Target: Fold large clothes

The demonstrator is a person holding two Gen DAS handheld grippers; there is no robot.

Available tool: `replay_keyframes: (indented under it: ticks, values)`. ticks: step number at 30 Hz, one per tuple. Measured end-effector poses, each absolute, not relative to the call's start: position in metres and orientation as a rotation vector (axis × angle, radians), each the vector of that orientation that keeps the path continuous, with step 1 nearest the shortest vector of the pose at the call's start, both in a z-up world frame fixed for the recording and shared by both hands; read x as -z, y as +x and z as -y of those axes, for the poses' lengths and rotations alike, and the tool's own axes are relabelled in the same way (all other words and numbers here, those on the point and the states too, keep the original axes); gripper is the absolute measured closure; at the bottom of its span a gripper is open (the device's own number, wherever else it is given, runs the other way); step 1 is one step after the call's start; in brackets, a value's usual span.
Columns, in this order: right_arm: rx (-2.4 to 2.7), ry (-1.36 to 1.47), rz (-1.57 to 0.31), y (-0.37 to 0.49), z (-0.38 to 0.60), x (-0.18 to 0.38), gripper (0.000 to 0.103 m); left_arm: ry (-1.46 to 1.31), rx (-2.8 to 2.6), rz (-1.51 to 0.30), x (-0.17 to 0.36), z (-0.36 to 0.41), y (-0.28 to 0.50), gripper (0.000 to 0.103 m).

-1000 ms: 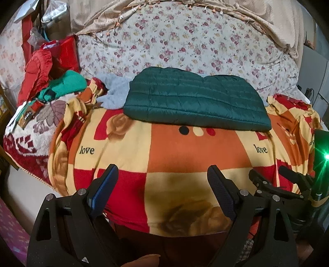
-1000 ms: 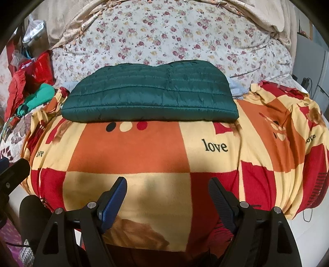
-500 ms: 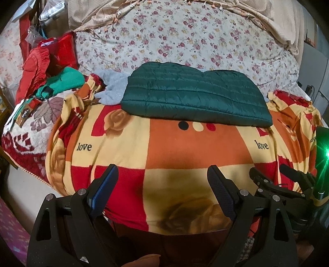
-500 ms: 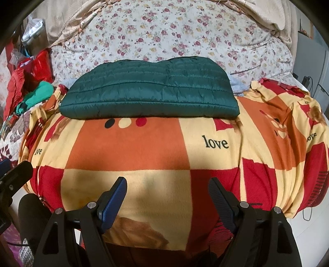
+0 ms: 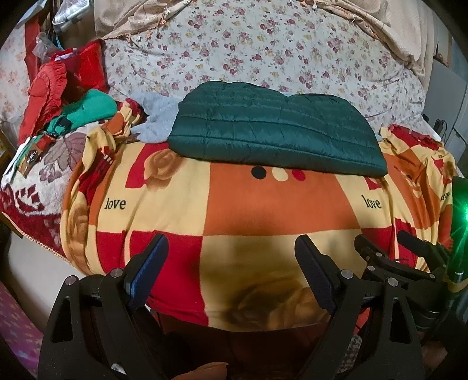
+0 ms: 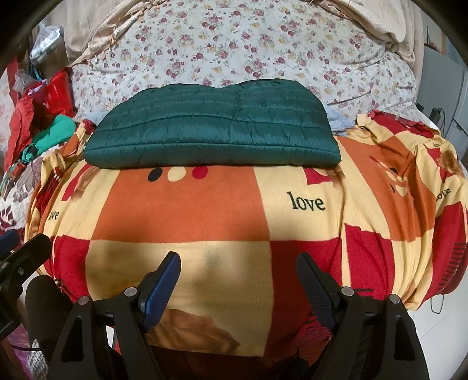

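A dark green quilted jacket [image 5: 275, 131] [image 6: 216, 131] lies folded into a flat rectangle on the far part of an orange, red and yellow "love" blanket [image 5: 263, 204] [image 6: 187, 210] on the bed. My left gripper [image 5: 231, 248] hovers open over the blanket's near edge, well short of the jacket, with nothing between its fingers. My right gripper [image 6: 238, 266] stands open the same way, to the right of the left one, and is empty. The right gripper's fingers [image 5: 380, 254] show at the right of the left wrist view.
A floral sheet [image 5: 263, 52] covers the bed behind the jacket. Red and green clothes [image 5: 67, 102] are piled at the far left, and a grey garment [image 5: 158, 117] lies by the jacket's left end. A beige cover [image 6: 380, 20] is bunched at the head.
The jacket sits slightly higher in both views than a second ago; both grippers stay open and empty.
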State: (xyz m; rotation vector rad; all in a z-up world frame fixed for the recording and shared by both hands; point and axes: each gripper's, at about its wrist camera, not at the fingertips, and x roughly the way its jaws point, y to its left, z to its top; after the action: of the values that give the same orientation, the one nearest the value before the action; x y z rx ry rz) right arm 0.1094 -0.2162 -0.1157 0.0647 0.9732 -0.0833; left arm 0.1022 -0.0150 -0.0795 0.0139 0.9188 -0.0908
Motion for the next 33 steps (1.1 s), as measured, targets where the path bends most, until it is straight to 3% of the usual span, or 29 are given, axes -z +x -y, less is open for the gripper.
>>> replay_keyframes:
  ticks: [33]
  values:
    - [0.09, 0.076, -1.02, 0.117, 0.223, 0.133, 0.024, 0.034, 0.119, -0.975, 0.099, 0.023, 0.111, 0.015]
